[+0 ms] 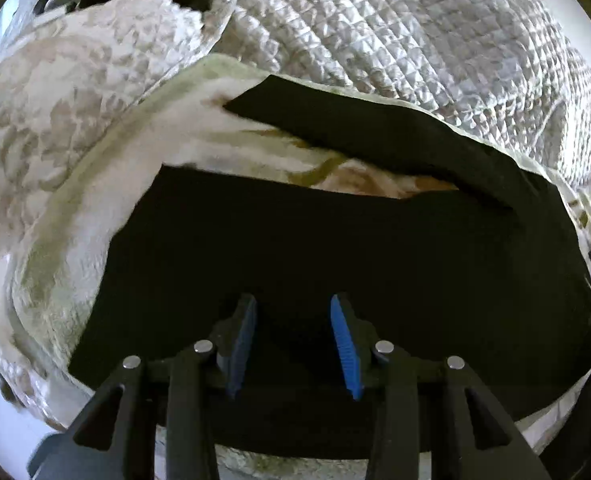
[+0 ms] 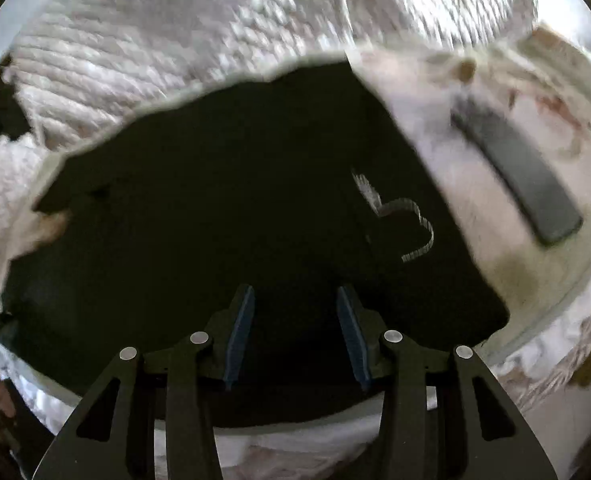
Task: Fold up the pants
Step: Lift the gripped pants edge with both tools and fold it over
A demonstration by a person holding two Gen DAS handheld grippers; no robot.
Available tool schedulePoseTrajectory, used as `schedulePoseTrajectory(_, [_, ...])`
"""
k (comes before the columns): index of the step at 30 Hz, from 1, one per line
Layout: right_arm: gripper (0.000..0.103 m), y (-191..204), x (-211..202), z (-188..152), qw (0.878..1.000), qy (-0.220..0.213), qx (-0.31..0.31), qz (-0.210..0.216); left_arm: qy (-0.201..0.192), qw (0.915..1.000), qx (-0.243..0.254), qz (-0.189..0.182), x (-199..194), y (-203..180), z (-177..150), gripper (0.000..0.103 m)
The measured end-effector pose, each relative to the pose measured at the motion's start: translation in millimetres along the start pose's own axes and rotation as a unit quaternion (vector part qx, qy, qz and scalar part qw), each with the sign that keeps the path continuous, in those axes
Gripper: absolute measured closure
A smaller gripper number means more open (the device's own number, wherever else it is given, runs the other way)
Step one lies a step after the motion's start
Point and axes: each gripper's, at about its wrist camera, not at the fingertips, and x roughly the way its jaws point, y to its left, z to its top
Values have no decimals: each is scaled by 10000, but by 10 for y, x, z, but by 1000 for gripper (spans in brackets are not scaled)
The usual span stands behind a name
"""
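Black pants lie spread on a pale floral sheet on the bed, with one leg stretching up and left in the left wrist view. My left gripper is open and empty just above the black cloth. In the right wrist view the pants fill the middle, with a white drawstring lying on them. My right gripper is open and empty above the cloth.
A white quilted blanket covers the bed beyond the pants, also in the right wrist view. A dark flat rectangular object lies on the sheet to the right of the pants. A patterned pillow or cover sits at the left.
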Motion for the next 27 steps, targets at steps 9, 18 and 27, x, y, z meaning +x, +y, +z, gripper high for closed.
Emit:
schedulePoseTrajectory(9, [55,-36,-2,99,9990,-18,-190,-413,20,9990,-49,447,116,212,178,54])
schedulePoseTrajectory(18, [55,249,-162,89,9983,-212,-528,-113,134,9999,15,108,-20,-19,104,51])
schedulePoseTrajectory(27, [50,631,1,-80,9940,-24,-1073,210,230,9984,508,-71,7,-400,-83,45])
